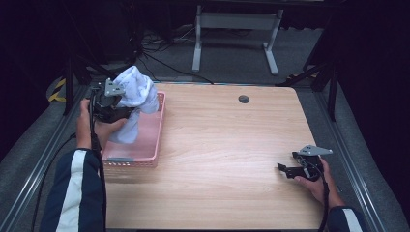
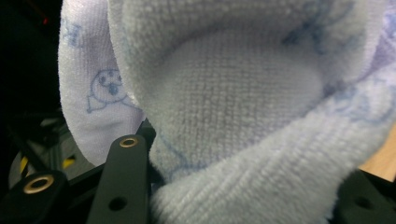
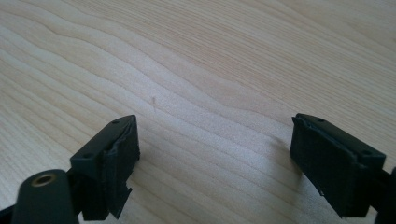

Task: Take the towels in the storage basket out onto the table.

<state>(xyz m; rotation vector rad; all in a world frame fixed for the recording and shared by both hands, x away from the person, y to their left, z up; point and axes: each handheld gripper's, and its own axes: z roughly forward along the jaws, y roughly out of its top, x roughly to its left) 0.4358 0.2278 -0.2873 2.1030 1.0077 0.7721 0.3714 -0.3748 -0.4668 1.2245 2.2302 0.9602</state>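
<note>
We have the pale blue towel (image 1: 137, 94) pinched in our left gripper (image 1: 126, 112), bunched and lifted above the pink basket (image 1: 155, 145) at the table's left edge, with its lower folds hanging down into the basket. In the left gripper view the towel (image 2: 243, 93) crowds the lens — terry weave, small blue printed figures — and the jaws are closed on a thick fold of it. Our right gripper (image 1: 287, 170) rests low over the bare wooden table (image 1: 227, 145) near its right side, jaws spread wide and holding nothing; the right gripper view shows them apart over the wood grain. The step in hand looks like drawing the towel out of the basket. To do it well, we would raise it straight up until the trailing end clears the rim — so the light basket does not get dragged — then carry it to the open middle, where our right gripper can take a free corner.
</note>
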